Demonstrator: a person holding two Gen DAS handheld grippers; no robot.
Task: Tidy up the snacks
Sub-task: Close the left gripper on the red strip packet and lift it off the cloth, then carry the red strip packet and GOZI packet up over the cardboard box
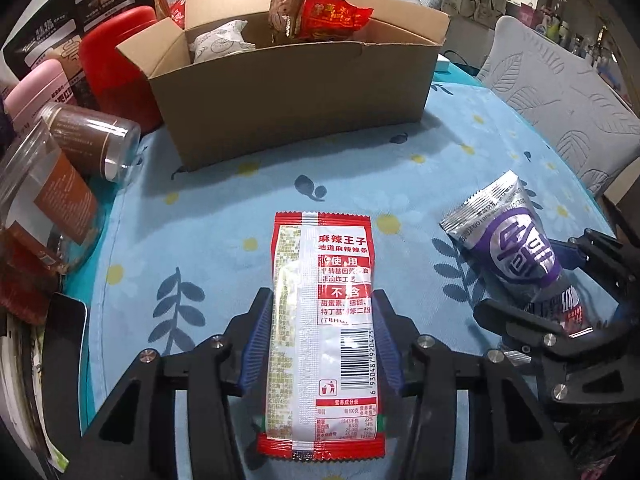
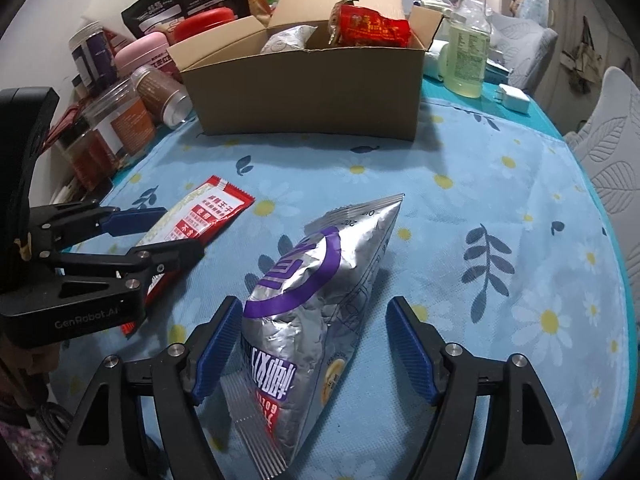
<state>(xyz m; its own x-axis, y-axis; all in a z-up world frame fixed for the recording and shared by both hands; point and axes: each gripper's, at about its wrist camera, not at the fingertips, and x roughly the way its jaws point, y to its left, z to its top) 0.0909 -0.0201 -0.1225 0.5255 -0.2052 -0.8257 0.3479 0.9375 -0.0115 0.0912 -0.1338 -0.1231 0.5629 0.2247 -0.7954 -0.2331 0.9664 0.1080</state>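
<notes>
A red-and-white spicy strip packet (image 1: pixel 322 320) lies flat on the blue flowered tablecloth between the fingers of my left gripper (image 1: pixel 320 320). The pads touch both its long edges, so it is shut on the packet. The packet also shows in the right wrist view (image 2: pixel 200 216). A silver-and-purple snack bag (image 2: pixel 304 312) lies between the fingers of my right gripper (image 2: pixel 312 344), which is open; the left pad touches the bag, the right pad stands apart. An open cardboard box (image 1: pixel 296 92) behind holds a red packet (image 1: pixel 320 14) and a white packet (image 1: pixel 220 40).
Jars, a pink bottle (image 1: pixel 36 92) and a red container (image 1: pixel 120 60) crowd the left side of the box. A clear bottle (image 2: pixel 468 40) and a white charger (image 2: pixel 514 98) stand right of the box. A padded chair (image 1: pixel 560 96) is beyond the table's right edge.
</notes>
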